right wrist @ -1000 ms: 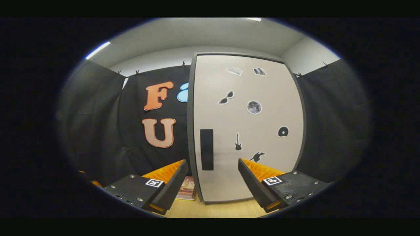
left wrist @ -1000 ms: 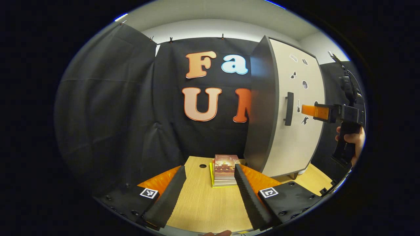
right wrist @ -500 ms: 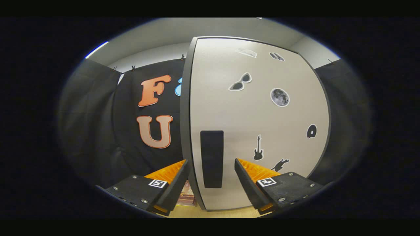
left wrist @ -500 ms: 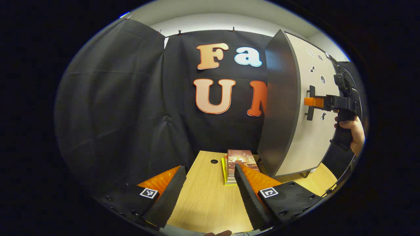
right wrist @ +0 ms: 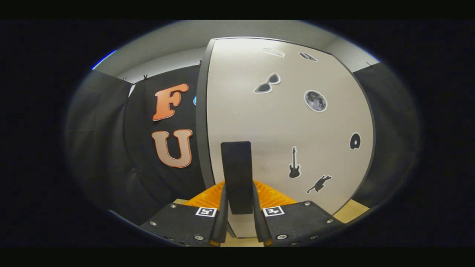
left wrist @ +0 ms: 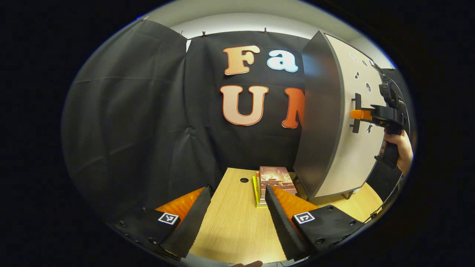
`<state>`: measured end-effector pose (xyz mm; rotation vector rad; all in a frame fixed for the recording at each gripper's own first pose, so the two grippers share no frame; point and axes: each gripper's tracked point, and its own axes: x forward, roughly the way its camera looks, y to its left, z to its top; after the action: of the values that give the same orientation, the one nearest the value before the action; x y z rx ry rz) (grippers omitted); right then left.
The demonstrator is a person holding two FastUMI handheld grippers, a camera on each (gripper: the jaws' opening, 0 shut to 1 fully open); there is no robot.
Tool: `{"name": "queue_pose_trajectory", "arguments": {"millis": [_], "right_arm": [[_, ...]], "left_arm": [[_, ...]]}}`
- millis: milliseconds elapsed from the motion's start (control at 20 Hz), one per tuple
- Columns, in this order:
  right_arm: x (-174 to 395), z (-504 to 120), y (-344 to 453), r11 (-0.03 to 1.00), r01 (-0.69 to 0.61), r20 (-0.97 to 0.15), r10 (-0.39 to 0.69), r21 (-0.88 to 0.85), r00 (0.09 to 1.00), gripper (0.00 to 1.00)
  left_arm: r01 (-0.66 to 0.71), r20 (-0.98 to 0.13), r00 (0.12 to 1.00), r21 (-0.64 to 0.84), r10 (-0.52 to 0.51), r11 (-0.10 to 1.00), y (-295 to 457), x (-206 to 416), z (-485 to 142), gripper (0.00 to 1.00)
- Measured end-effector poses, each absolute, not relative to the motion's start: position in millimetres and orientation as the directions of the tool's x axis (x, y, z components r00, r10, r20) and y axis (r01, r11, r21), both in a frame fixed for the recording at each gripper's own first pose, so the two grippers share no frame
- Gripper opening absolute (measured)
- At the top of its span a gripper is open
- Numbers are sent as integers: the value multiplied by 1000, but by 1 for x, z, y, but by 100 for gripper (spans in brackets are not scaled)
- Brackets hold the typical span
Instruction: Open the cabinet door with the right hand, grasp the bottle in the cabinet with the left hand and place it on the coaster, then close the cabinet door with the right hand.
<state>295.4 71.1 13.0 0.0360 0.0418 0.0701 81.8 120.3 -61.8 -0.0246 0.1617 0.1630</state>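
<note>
Seemingly clamped on the door handle (right wrist: 236,174), right gripper (right wrist: 237,218); left gripper (left wrist: 237,218) gapes wide, cabinet (left wrist: 323,122) interior hidden

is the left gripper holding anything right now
No, the left gripper has its fingers spread wide apart with just the bare wooden table between them.

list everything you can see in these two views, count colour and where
cabinet: one, pale door with dark edges, standing on the table's right part, door shut
door handle: one, black, upright bar near the door's left edge
stickers: several, black and grey, scattered over the door
books: a small stack, reddish top cover, yellow one beneath, on the table left of the cabinet
table: one, light wood, with a round hole near its far edge
hand: one, holding the right gripper's grip
left gripper: one, open above the table
right gripper: one, closed on the door handle
</note>
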Motion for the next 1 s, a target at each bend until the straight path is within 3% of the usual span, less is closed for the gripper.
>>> {"name": "queue_pose_trajectory", "arguments": {"millis": [300, 650, 1000], "right_arm": [[273, 16, 68, 994, -77, -61, 82, 76, 995, 26], [244, 17, 51, 991, -69, -68, 76, 112, 995, 19], [220, 17, 35, 988, -97, -55, 104, 118, 993, 22]], "left_arm": [[-153, -128, 981, -38, 147, 987, 99, 82, -40, 96], [-86, -95, 992, 9, 86, 996, 26, 32, -31, 96], [-83, -91, 992, 34, 85, 996, -22, -13, -33, 96]]}}
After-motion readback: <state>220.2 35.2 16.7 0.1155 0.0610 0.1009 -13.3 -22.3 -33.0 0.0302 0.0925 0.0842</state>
